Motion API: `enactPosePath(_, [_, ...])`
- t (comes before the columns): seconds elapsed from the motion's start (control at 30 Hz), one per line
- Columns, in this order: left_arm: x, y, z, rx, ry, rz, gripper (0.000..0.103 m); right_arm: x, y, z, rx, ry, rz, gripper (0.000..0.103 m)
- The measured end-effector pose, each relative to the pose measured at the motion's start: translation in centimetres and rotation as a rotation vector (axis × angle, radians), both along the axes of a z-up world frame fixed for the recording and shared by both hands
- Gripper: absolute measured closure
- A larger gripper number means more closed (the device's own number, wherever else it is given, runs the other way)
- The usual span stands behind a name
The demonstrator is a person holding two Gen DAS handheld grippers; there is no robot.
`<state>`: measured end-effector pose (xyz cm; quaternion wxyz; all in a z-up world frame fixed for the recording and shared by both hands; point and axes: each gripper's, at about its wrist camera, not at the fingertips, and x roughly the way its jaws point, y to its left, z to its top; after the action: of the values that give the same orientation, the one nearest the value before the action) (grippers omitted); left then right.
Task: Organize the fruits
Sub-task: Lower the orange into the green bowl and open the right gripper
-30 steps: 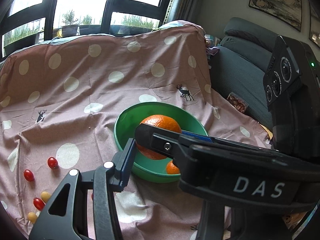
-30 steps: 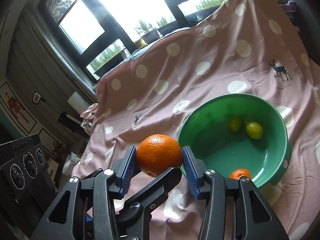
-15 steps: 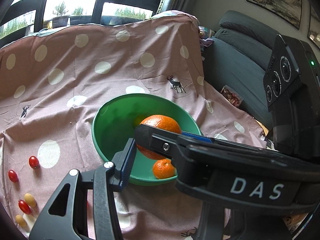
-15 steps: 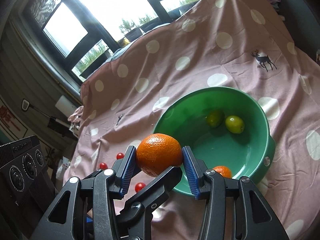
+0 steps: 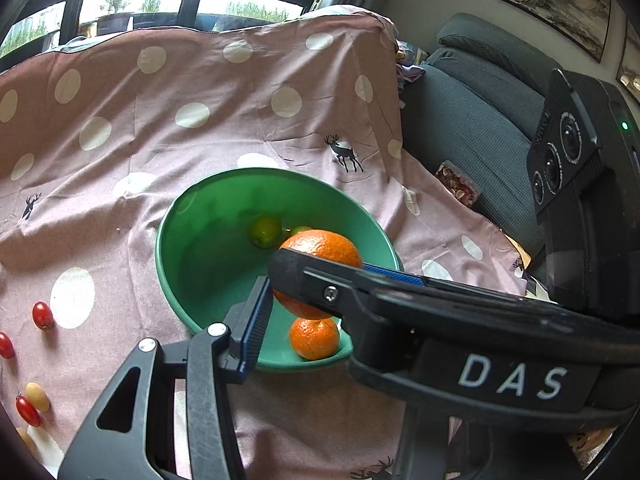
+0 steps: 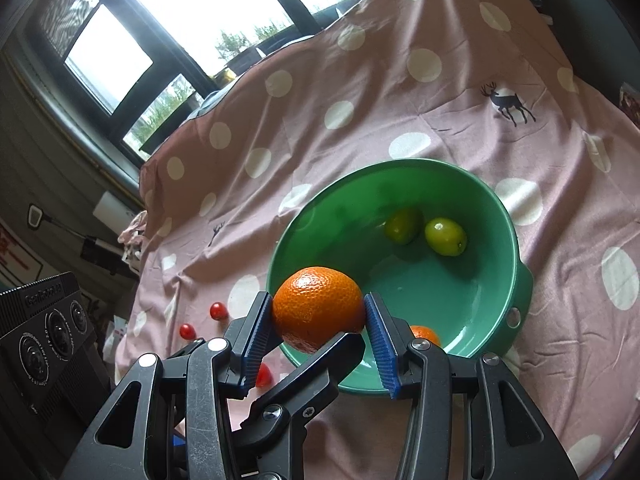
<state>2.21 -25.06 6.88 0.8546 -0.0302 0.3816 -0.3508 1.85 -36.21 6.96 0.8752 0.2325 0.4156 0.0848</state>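
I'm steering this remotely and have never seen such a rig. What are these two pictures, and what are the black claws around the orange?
There is no robot arm: a person holds a two-finger gripper in each hand, each with a camera looking along its fingers. One picture comes from the left gripper, the other from the right gripper. The right one's blue pads clamp a large orange over the green bowl. A left finger crosses under it; whether the left grips too, I cannot tell. The bowl holds two green fruits and a small orange. Cherry tomatoes lie on the dotted cloth.
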Motion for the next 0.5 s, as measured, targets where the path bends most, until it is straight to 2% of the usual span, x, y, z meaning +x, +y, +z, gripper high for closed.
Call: enactPosePath(0.5, [0.23,-0.66,-0.90,-0.008,0.032,-0.004,0.058,0.35,-0.26,-0.56,-0.034,0.038,-0.020,0.053])
